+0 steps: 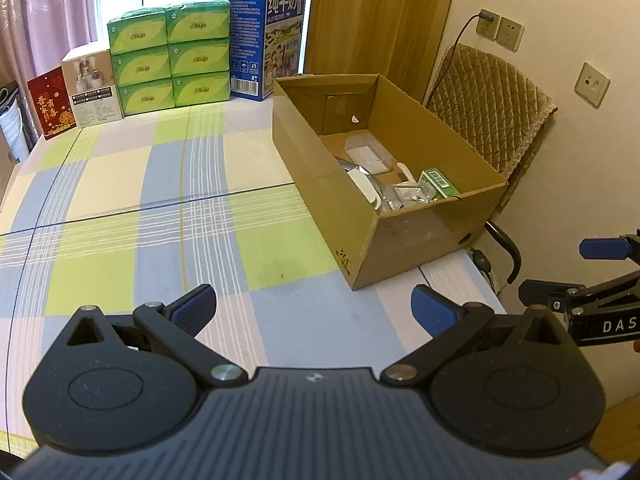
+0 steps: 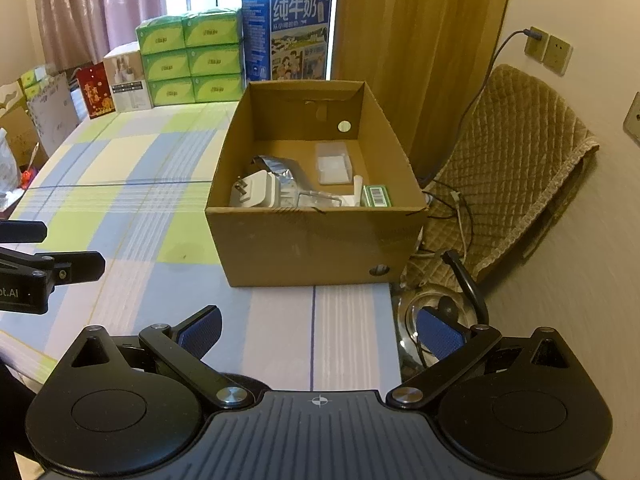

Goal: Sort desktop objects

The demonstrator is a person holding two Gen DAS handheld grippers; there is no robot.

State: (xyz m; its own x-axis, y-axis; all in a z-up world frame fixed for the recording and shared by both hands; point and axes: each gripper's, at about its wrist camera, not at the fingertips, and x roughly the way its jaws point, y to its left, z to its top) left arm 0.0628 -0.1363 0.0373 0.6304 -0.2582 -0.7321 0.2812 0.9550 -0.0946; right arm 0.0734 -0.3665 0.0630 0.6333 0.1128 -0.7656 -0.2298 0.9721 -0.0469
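Left gripper (image 1: 314,310) wide apart, holding nothing, above checked tablecloth (image 1: 120,208). Right gripper (image 2: 318,334) wide apart too, empty, near table edge. Brown cardboard box (image 2: 316,240) sits on table in front of both. Inside box: white plug (image 2: 254,192), silver bag (image 2: 280,172), clear plastic case (image 2: 332,166), small green box (image 2: 376,196). Green tissue packs (image 1: 172,56) stacked far back by window

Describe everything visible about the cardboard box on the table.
The cardboard box is plain brown corrugated card, open-topped, with round holes in its end walls. It sits flat near the right edge of the checked tablecloth, by a padded chair. Inside lie a white plug adapter, crumpled silver foil packaging, a clear plastic case and a small green carton. Neither tool touches it.
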